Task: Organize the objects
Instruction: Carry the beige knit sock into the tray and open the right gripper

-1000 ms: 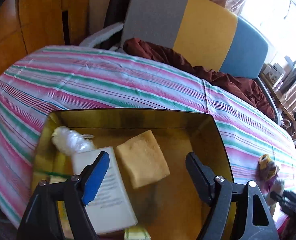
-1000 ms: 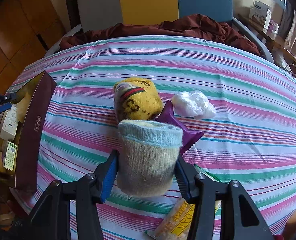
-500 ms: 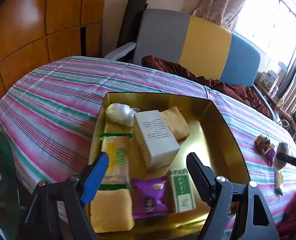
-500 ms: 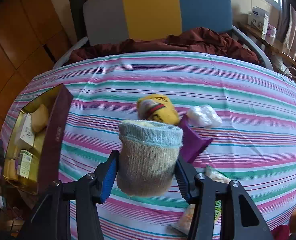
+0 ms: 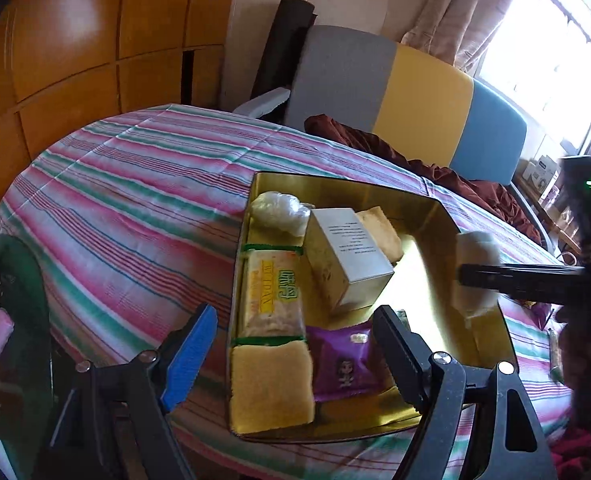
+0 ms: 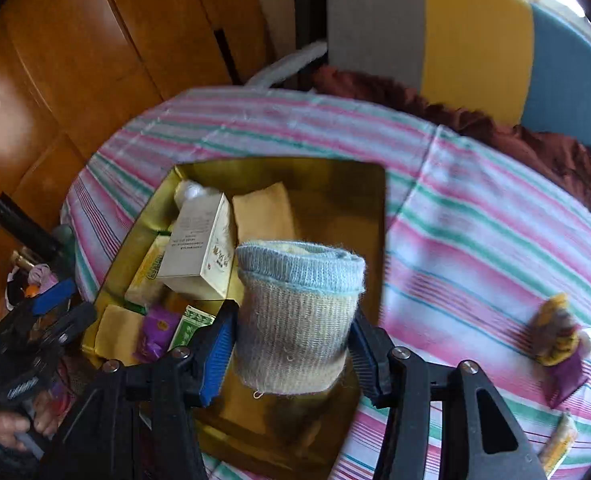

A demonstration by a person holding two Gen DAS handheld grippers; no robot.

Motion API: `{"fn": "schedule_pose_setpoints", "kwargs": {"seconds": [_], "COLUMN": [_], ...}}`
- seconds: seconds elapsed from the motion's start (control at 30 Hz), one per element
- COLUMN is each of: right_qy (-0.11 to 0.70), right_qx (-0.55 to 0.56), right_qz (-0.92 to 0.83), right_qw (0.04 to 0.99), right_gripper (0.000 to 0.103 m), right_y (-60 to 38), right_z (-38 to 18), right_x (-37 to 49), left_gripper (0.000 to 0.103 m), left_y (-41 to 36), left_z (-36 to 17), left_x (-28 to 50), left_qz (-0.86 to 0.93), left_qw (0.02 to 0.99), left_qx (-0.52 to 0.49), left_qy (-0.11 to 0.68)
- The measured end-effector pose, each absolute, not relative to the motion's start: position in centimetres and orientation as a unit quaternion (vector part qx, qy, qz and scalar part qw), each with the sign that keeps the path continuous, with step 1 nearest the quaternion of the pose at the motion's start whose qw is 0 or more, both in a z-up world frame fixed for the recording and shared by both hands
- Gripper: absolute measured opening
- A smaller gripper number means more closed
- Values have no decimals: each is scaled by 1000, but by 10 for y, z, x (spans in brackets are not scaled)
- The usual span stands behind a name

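My left gripper (image 5: 295, 344) is spread and empty, poised at the near edge of the gold rectangular metal tin (image 5: 347, 188) on the pink-and-green striped tablecloth (image 5: 135, 200). The tin contains a white cardboard box (image 5: 347, 256) (lying tilted). My right gripper (image 6: 291, 344) pinches the rolled beige sock with blue cuff (image 6: 295, 316) above the tin's right half.

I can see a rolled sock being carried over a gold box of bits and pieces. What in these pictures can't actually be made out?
- Right wrist view: the box floor under the rolled sock is hidden by it.
- Left wrist view: the right hand-held gripper is motion-blurred, its jaws unclear.
- Left wrist view: print on the white carton is too small.
- Right wrist view: the snack packet is cut off by the edge.
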State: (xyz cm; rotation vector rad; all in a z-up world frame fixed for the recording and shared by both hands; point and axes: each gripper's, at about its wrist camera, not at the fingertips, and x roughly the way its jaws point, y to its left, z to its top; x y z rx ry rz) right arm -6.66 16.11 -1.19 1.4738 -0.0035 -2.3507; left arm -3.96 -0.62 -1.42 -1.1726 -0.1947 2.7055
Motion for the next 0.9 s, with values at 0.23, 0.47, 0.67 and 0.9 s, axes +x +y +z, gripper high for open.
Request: {"fn": "schedule_pose_setpoints", "kwargs": {"seconds": [0.23,0.47,0.67,0.9], "right_qy": [-38,-68,-73,-35], "right_qx": [576,566,545,514], "right_qz": [-803,-803,-818,-840], "right_qw": [148,171,169,167], "right_gripper": [53,71,81,81], "right_y": [116,102,118,127], "right_z": [-61,-63,-46,-26], "right_x": [-105,-103,-86,-56], "left_gripper": [82,85,85,87], "left_y": [-24,-23,-15,-7], "left_z": [-22,-20,-16,-5], "left_x": [-39,-37,-31,-17], "left_qz": [906,909,914,926], "left_qw": [86,82,77,70], "left_qx": [-405,-399,-393,-370], "left_qy": [-89,-82,-67,-40]}}
